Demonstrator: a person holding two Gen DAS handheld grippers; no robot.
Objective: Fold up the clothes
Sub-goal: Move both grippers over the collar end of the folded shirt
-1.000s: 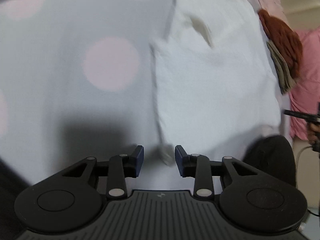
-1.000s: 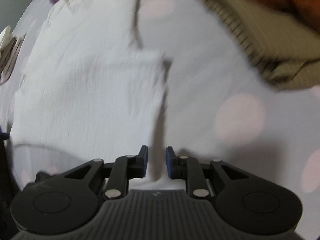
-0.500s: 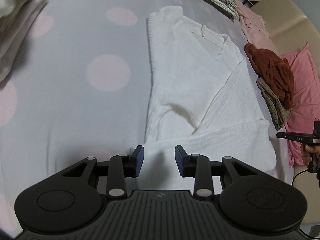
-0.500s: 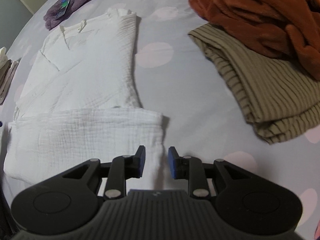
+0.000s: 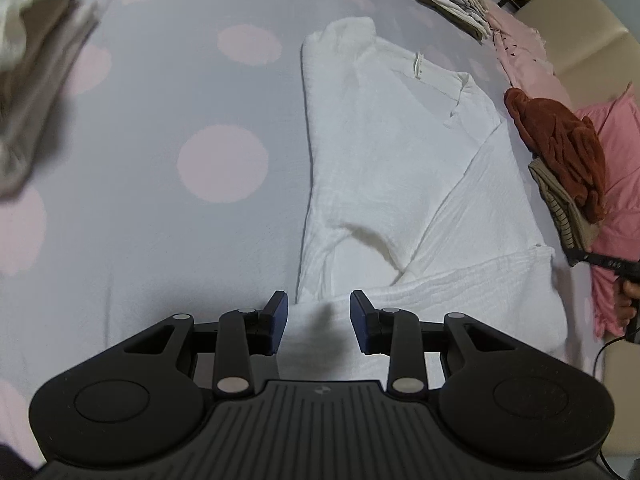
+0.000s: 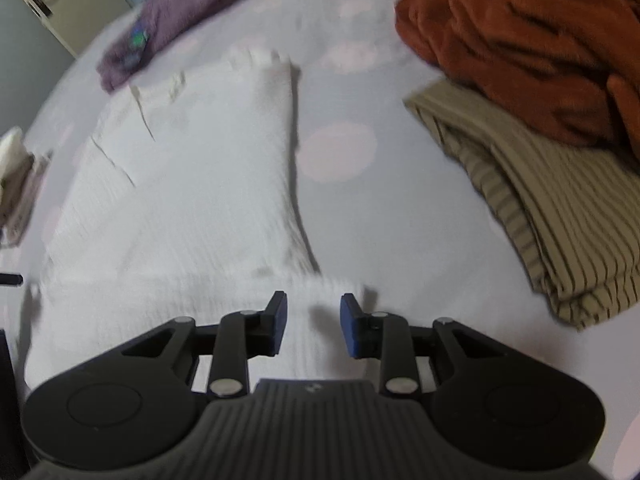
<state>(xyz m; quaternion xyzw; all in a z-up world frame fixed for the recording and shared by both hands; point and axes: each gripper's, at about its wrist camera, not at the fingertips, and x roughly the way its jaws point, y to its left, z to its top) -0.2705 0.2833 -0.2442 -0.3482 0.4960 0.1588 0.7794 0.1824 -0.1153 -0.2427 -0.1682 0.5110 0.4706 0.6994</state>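
Note:
A white crinkled garment [image 5: 392, 168] lies flat on the lilac bedsheet with pink dots [image 5: 160, 120], its sides folded in and its near hem folded up into a band [image 5: 460, 288]. It also shows in the right wrist view [image 6: 192, 200]. My left gripper [image 5: 318, 322] is open and empty, over the band's left near corner. My right gripper [image 6: 312, 326] is open and empty, over the band's right near corner [image 6: 340, 288].
A rust fleece [image 6: 520, 40] lies on a striped olive folded garment [image 6: 540, 208] to the right. A purple garment [image 6: 168, 28] lies at the far end. Cream clothes [image 5: 32, 72] are piled at the left. Pink bedding [image 5: 616, 168] lies along the right edge.
Both grippers pulled back and rose from close to the cloth, so the whole garment is in view. The right gripper's jaws opened wider. The near hem now lies folded up.

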